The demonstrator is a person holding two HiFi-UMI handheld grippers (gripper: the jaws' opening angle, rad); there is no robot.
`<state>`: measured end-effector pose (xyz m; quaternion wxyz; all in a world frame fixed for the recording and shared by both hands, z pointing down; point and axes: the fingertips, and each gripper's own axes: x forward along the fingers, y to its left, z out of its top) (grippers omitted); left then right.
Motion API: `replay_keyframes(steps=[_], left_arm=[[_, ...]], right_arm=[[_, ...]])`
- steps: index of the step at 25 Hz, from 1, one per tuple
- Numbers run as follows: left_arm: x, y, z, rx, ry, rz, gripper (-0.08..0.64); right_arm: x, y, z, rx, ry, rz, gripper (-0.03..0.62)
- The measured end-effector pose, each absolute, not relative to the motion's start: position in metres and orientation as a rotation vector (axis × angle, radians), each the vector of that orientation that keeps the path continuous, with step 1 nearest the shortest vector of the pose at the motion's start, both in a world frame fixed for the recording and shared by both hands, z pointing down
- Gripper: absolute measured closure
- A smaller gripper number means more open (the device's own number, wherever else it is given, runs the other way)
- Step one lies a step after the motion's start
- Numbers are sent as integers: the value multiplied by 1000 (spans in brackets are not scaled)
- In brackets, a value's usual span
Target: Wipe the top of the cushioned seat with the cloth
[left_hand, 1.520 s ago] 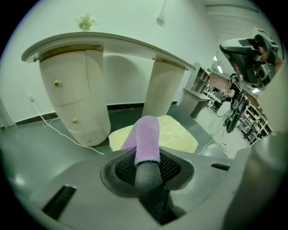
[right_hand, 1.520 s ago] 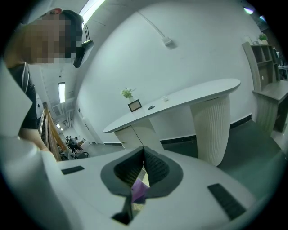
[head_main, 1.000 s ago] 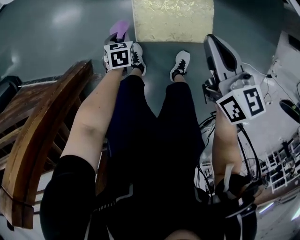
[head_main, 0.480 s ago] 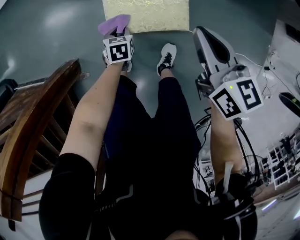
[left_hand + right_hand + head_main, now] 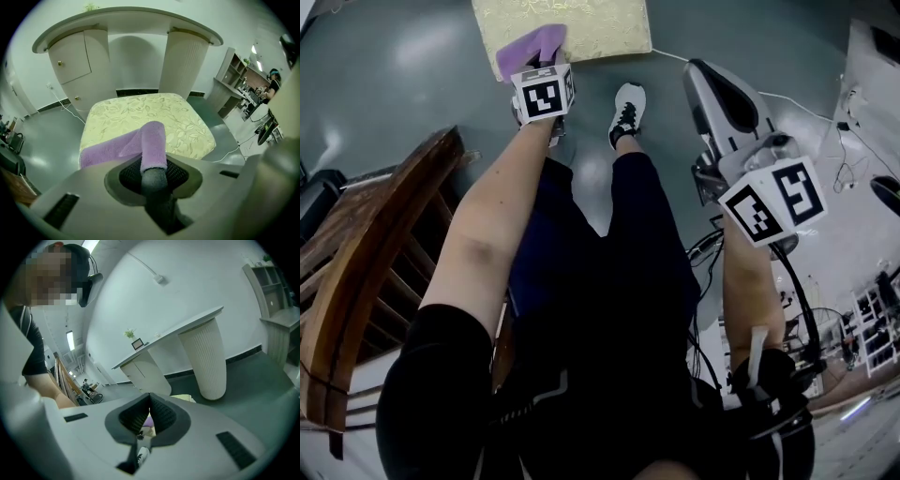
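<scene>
Head view, steeply down: glossy grey-green floor (image 5: 394, 75) across most of the frame. In the left gripper view, a white counter (image 5: 126, 21) with a curved top at the far side, carried on a fluted pillar (image 5: 183, 61) and a cabinet (image 5: 75, 56) with small knobs. Along the head view's left edge, a dark wooden frame (image 5: 366, 272), curved and slatted. Down the middle, the person's dark-clothed legs (image 5: 609, 281).

At the top of the head view, the cushioned seat (image 5: 581, 23): square, pale yellow with a leaf pattern, low on the floor in front of the counter.

Right gripper (image 5: 149, 420) held well off to the person's right, clear of the seat. Jaws pressed nearly together, only a thin slit between the pads, nothing gripped.

Left gripper (image 5: 153, 176) stretched forward to the seat's near left corner. Jaws clamped tight on the cloth (image 5: 152, 143).

Cloth purple and fleecy. One fold poking straight forward from between the pads, the rest spread leftward along the seat's near edge, over that corner. Resting on the cushion or just above it: cannot tell.

Smallest, a black-and-white shoe (image 5: 626, 111) on the floor near the seat's near edge.
</scene>
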<state>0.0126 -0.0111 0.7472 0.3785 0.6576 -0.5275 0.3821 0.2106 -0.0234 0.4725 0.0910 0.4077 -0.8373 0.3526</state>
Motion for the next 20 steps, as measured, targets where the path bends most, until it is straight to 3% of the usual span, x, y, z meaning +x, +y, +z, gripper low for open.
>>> replay_keyframes(steps=[12, 20], left_arm=[[138, -25, 738, 1830, -1132, 953, 477], [179, -27, 738, 1896, -1077, 913, 477]], right_arm=[[277, -19, 470, 1306, -2475, 1044, 586], [305, -12, 470, 1405, -2436, 1066, 586]])
